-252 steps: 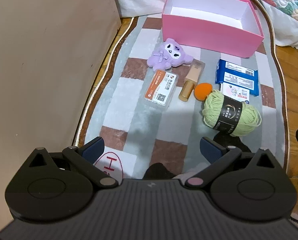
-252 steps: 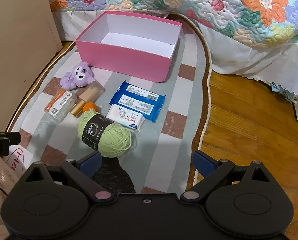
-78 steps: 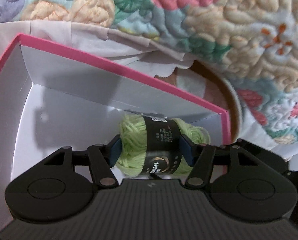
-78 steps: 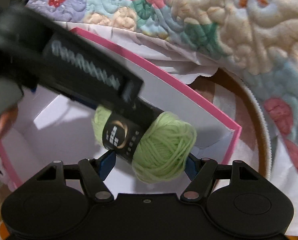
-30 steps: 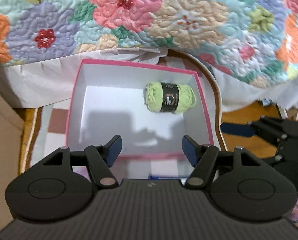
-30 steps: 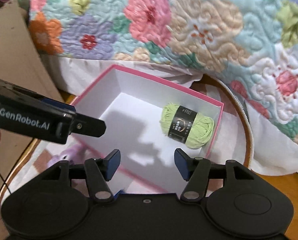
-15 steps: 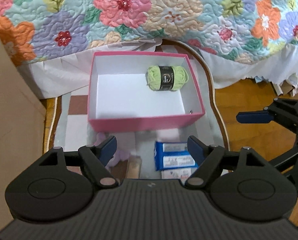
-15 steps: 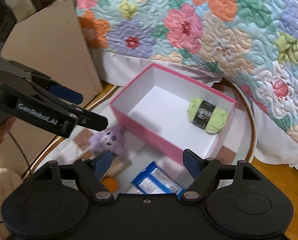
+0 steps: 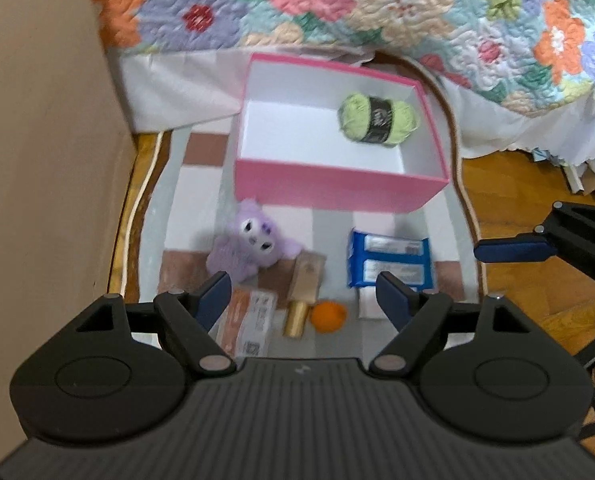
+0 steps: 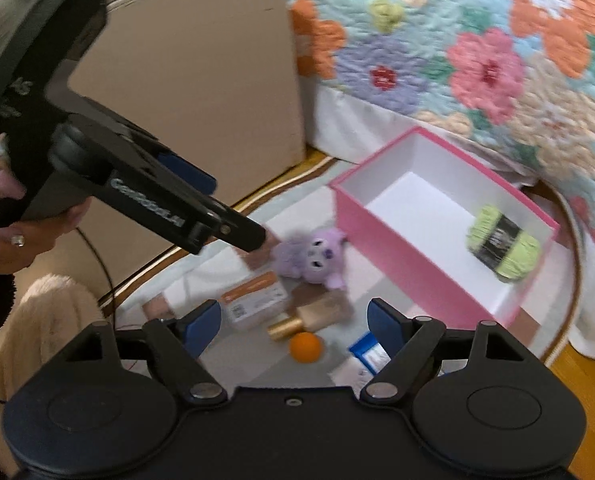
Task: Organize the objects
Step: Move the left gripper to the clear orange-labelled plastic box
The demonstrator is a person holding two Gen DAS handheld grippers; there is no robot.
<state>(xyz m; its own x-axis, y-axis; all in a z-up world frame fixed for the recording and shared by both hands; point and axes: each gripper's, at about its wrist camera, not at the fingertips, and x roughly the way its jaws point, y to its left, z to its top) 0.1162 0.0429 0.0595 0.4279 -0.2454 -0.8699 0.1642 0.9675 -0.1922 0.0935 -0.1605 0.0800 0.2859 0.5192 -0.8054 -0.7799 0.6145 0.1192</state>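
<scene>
A green yarn ball [image 9: 377,120] [image 10: 501,248] lies in the far right corner of the pink box [image 9: 337,178] [image 10: 377,236]. On the rug in front of the box lie a purple plush [image 9: 253,248] [image 10: 317,256], an orange-and-white packet [image 9: 249,320], a gold-capped bottle [image 9: 303,292], an orange ball [image 9: 328,316] [image 10: 305,346] and a blue wipes pack [image 9: 389,258]. My left gripper [image 9: 301,286] hangs above these items, its jaws opening with nothing between them. My right gripper [image 10: 293,312] hovers to the right of it, jaws opening too, also empty.
A beige cabinet side [image 9: 37,160] walls off the left. The bed's floral quilt [image 9: 377,8] overhangs behind the box. Bare wooden floor [image 9: 517,184] lies right of the rug. A person's hand [image 10: 1,216] holds the left gripper's body [image 10: 157,208].
Both grippers have drawn back from the box, so the items on the rug have come into view. Their jaws have spread wider. The yarn ball stays in the box.
</scene>
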